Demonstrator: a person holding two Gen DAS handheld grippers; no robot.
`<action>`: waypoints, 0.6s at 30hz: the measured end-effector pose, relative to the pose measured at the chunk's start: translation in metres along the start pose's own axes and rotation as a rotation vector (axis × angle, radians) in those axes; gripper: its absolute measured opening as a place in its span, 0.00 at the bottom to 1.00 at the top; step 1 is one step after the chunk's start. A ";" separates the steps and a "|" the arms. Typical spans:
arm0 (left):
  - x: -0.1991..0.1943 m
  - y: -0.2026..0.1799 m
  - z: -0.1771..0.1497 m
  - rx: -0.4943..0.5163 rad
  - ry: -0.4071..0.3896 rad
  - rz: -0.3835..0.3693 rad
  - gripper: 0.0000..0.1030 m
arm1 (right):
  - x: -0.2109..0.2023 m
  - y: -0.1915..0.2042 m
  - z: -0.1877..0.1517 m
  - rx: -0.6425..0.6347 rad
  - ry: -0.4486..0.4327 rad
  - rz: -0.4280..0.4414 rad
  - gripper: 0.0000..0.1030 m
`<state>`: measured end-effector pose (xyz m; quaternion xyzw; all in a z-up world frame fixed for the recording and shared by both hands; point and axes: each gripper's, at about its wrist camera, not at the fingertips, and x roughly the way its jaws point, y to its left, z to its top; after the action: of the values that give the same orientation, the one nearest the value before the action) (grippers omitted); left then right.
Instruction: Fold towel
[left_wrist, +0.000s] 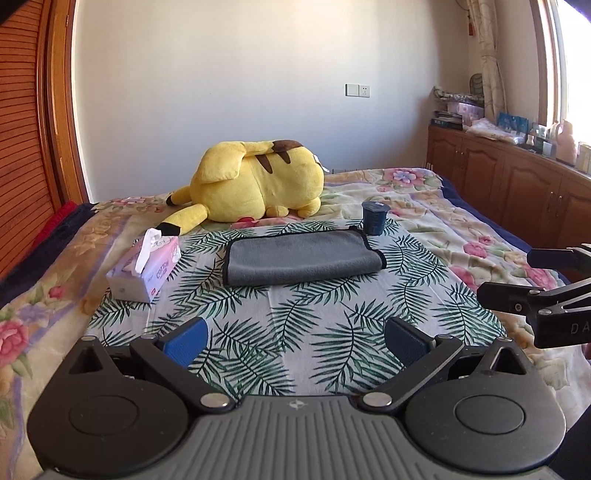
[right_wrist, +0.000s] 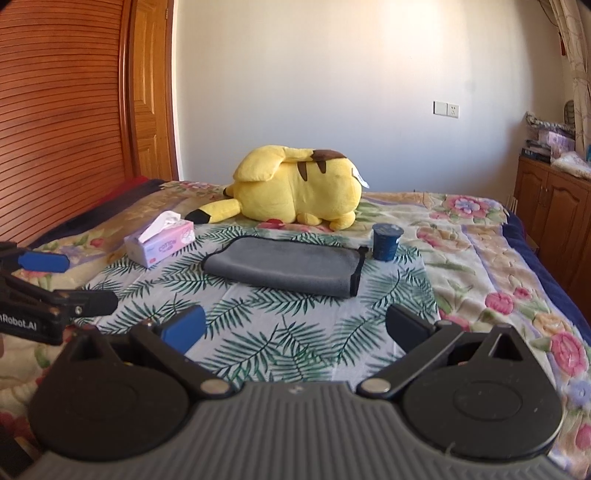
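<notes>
Towel (left_wrist: 301, 260), grey with dark trim, lies folded flat on the leaf-print sheet (left_wrist: 295, 325) in the middle of the bed. Blue cup (left_wrist: 375, 218) stands just beside its far right corner. Tissue box (left_wrist: 147, 269) sits to its left, apart. Yellow plush toy (left_wrist: 255, 181) lies behind it. Left gripper (left_wrist: 295, 339): fingers spread wide, nothing between them, held above the sheet short of the towel. Right gripper (right_wrist: 295, 328): likewise wide apart and empty, near edge of the sheet.
</notes>
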<state>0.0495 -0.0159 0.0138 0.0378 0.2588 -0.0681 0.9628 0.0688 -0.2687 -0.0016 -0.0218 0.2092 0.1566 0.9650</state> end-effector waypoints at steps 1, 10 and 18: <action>-0.002 0.001 -0.003 0.000 -0.004 0.000 0.84 | -0.001 0.001 -0.002 0.003 0.002 0.000 1.00; -0.011 0.000 -0.027 -0.006 0.006 -0.004 0.84 | -0.009 0.008 -0.020 0.015 0.018 -0.005 1.00; -0.012 -0.001 -0.040 0.002 -0.018 0.015 0.84 | -0.007 0.007 -0.033 0.021 0.042 -0.027 1.00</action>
<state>0.0191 -0.0114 -0.0145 0.0403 0.2496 -0.0614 0.9656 0.0477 -0.2673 -0.0285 -0.0176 0.2308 0.1407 0.9626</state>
